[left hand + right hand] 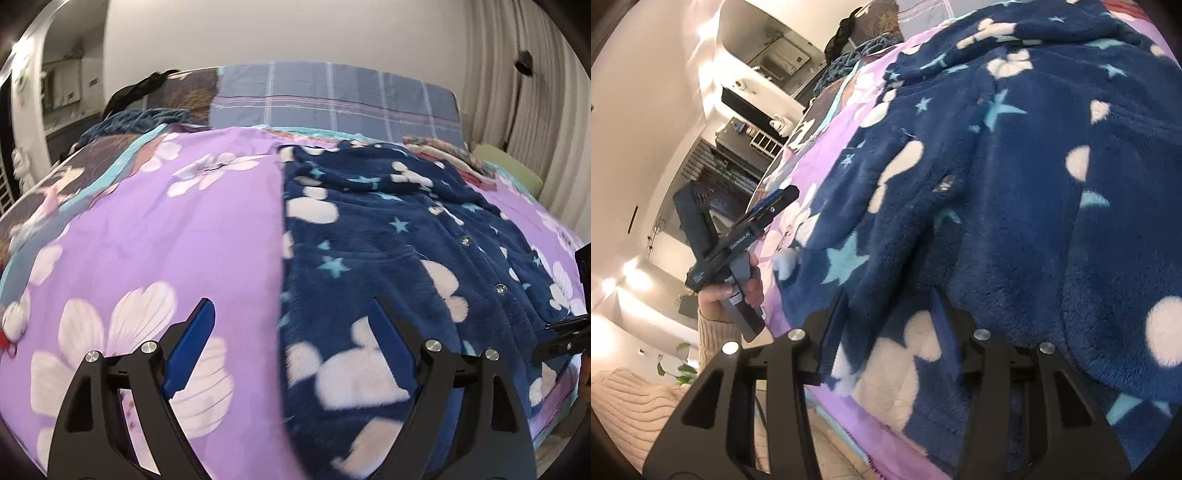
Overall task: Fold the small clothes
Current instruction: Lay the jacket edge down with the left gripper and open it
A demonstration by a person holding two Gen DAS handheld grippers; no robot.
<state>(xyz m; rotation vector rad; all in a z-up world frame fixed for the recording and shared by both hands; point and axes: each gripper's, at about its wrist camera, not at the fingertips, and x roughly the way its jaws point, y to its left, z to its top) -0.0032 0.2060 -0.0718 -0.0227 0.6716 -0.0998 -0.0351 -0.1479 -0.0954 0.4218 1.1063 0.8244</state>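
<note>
A navy fleece top (399,236) lies lengthwise on the bed (147,236), the released left claw (295,343) straddling its left edge, the right claw (890,332) released over its near hem.

White lettering is showing along the side of the left hand-held gripper (775,202), reading roughly "GenRobot.AI". A small pale label is sitting on its rear end, too blurred to read. No other writing is showing.

Both claw cameras look down along their fingers, close over the bed (140,236); both share the blue pyjama top (388,229).
</note>
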